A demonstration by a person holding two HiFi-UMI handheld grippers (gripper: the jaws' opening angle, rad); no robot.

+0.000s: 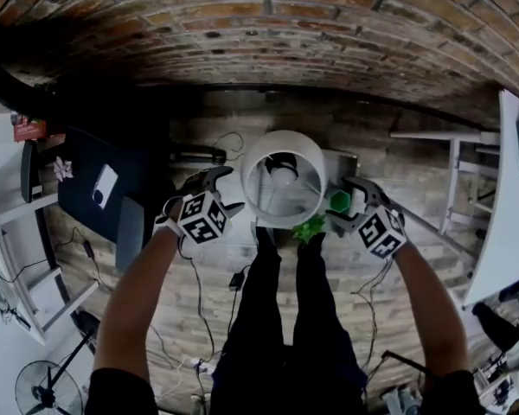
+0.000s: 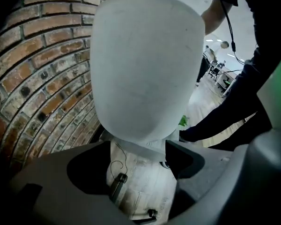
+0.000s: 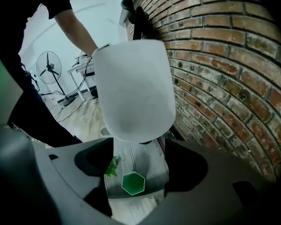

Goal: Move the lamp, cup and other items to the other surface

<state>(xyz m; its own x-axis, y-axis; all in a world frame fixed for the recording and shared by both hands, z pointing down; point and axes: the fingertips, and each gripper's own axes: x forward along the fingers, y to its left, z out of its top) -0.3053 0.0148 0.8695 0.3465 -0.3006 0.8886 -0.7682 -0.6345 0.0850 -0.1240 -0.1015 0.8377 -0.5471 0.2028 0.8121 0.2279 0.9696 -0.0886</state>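
Observation:
A lamp with a white drum shade (image 1: 253,175) stands on a small grey wood-grain table (image 1: 337,164) against the brick wall. The shade (image 2: 145,64) fills the left gripper view, and in the right gripper view the shade (image 3: 133,90) stands straight ahead. My left gripper (image 1: 221,188) is beside the shade's left side, open, with only the table top and the lamp's cord switch (image 2: 118,185) between its jaws. My right gripper (image 1: 353,199) is open at the shade's right. A green hexagonal cup (image 3: 133,183) stands between its jaws, untouched, and a green plant sprig (image 3: 113,167) lies beside it.
The brick wall (image 1: 285,24) runs behind the table. A dark desk (image 1: 112,188) stands to the left and a white table (image 1: 510,206) to the right. A fan (image 1: 48,392) and cables lie on the wooden floor. The person's legs (image 1: 281,318) are right before the small table.

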